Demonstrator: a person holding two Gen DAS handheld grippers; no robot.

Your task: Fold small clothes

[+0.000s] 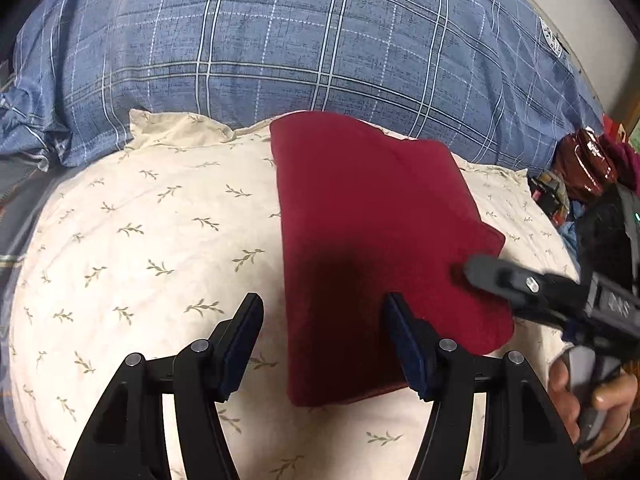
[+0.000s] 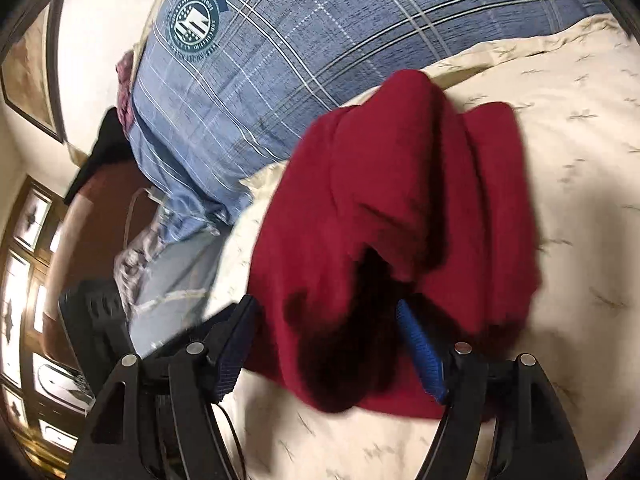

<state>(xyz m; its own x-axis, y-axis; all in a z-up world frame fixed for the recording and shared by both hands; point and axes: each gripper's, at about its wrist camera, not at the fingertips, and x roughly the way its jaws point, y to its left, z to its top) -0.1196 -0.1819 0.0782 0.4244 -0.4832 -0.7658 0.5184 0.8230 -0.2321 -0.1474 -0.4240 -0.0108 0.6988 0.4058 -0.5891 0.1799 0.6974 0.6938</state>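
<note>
My left gripper [image 1: 324, 344] and right gripper [image 2: 326, 354] gape empty over the folded red garment [image 1: 372, 240], running lower centre to upper centre, on a leaf-print cream pillow [image 1: 140, 240] below blue plaid bedding [image 1: 320, 40].

The dark red garment [image 1: 384, 240] is soft matt knit cloth, lying on a cream leaf-printed woven cotton pillow [image 1: 140, 240].

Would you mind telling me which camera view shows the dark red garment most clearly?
The left wrist view: the dark red garment lies folded flat and sharp on the cream leaf-print pillow, its whole outline visible. The right wrist view shows it close up, bunched and motion-blurred, its near edge partly in shadow.
</note>
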